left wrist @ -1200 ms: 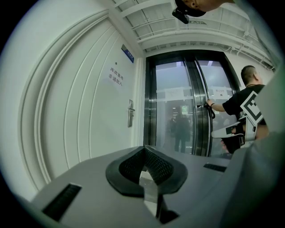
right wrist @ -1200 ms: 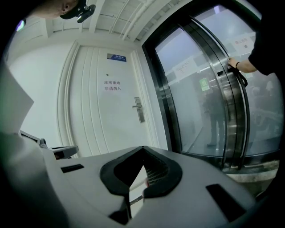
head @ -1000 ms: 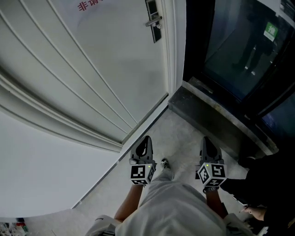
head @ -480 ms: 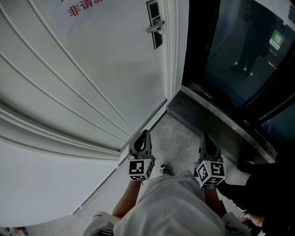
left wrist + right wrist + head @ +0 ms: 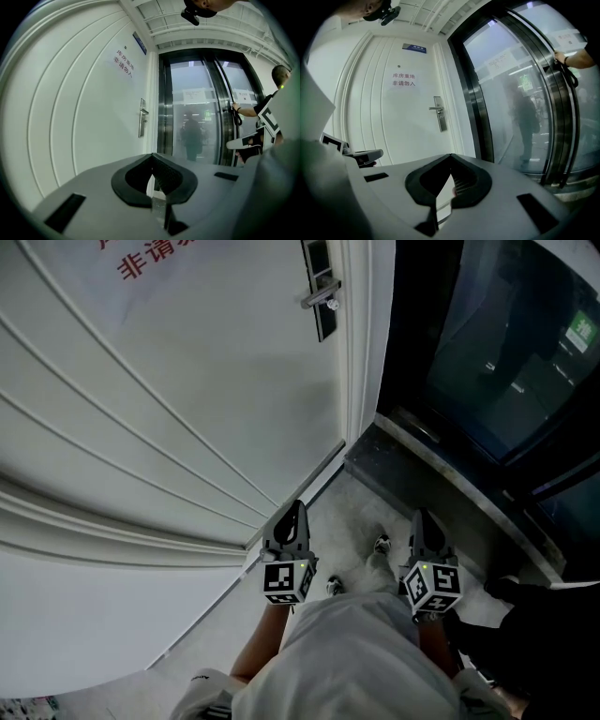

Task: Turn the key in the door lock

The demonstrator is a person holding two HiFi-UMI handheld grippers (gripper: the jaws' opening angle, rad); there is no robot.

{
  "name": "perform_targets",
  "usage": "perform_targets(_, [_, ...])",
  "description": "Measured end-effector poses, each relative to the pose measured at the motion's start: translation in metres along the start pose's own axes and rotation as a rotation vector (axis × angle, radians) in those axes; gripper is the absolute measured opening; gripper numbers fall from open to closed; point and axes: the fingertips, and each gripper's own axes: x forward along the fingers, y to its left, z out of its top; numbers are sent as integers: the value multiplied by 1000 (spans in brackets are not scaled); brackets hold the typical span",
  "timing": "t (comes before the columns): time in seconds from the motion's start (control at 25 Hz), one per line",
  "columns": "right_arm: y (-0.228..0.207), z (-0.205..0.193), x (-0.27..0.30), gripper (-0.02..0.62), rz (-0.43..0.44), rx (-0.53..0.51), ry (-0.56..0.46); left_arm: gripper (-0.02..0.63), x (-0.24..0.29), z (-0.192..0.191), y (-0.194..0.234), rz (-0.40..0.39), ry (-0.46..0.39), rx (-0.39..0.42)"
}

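Left gripper (image 5: 152, 156): clenched, tips meeting, nothing between them. Right gripper (image 5: 450, 156): same, clamped shut and empty. Both are held low, side by side over the floor (image 5: 367, 507).

Ahead of both grippers and well apart from them stands the white door (image 5: 187, 390). The lock plate (image 5: 439, 114) sits high ahead, up and a little left of the right gripper's line, with the handle (image 5: 435, 108) sticking out at its top. To the right of both grippers are dark glass doors (image 5: 520, 98).

Task judged not yet begun; nothing has been reached.

Risks:
- A shut gripper arriving at the lock would push the key instead of taking it, so the jaws must part first.
- The handle sits just above where a key would be; a high approach could knock it.
- A small key head could slip from the pads during the twist.

Hard to make out:
- The key itself. From the head view there is a small glint under the handle, too small to confirm.
- The keyhole cannot be seen in either gripper view.
- The red sign (image 5: 403, 79) on the door is too small to read.
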Motion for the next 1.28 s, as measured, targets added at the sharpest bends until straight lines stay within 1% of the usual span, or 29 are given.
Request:
perform_targets(0.2, [-9, 16, 42, 3, 51, -14, 9, 6, 31, 3, 3, 44, 10, -9])
perform_targets(0.36, [-21, 30, 78, 3, 99, -25, 15, 6, 63, 11, 5, 85, 3, -5])
perform_targets(0.84, [-73, 70, 172, 3, 252, -47, 31, 6, 141, 34, -14, 238, -19, 1])
perform_targets(1.08, [-96, 75, 200, 3, 326, -60, 49, 6, 161, 33, -26, 320, -14, -7])
perform_targets(1.28, [-107, 74, 219, 3, 360, -82, 73, 6, 168, 26, -25, 394, -5, -23])
